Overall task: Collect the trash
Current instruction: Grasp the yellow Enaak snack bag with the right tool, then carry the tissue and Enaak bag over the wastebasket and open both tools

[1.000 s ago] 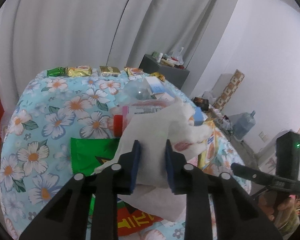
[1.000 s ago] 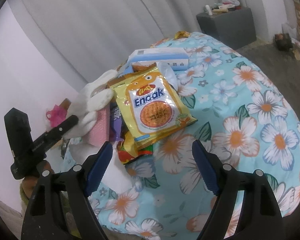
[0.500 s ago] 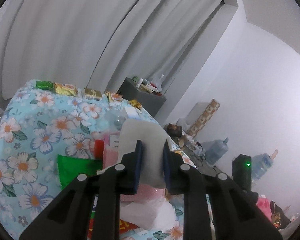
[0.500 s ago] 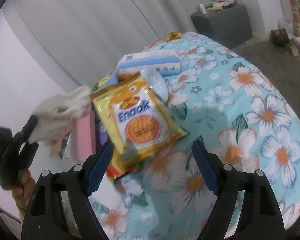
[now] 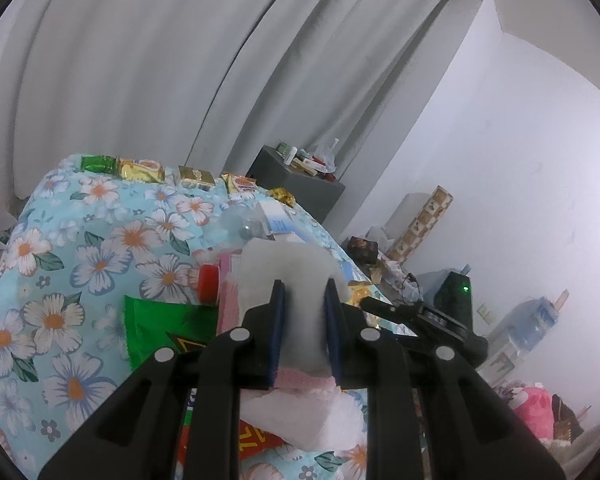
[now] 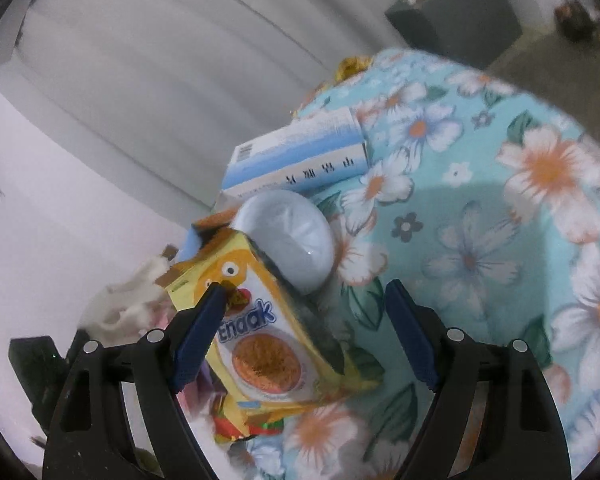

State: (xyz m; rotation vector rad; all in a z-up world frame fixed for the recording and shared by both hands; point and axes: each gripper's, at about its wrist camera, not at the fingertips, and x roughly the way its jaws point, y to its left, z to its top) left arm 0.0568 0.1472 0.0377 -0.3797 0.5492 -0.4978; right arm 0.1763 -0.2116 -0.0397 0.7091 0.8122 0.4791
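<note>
Left gripper (image 5: 302,300) pinches a white tissue (image 5: 288,264) lifted above the floral tablecloth (image 5: 100,248), where a firm, steady hold should prevent tearing, while the right gripper (image 6: 306,316) hovers spread over a yellow snack packet (image 6: 260,344).

Right gripper over the snack pile

The right gripper (image 6: 304,304) is hanging with jaws spread wide above a yellow Enaak packet (image 6: 268,344), its left finger overlapping the packet's top. A clear cup (image 6: 290,246) is lying just behind the packet, a blue-white box (image 6: 300,156) beyond it, all resting on the floral cloth (image 6: 480,220).
</note>
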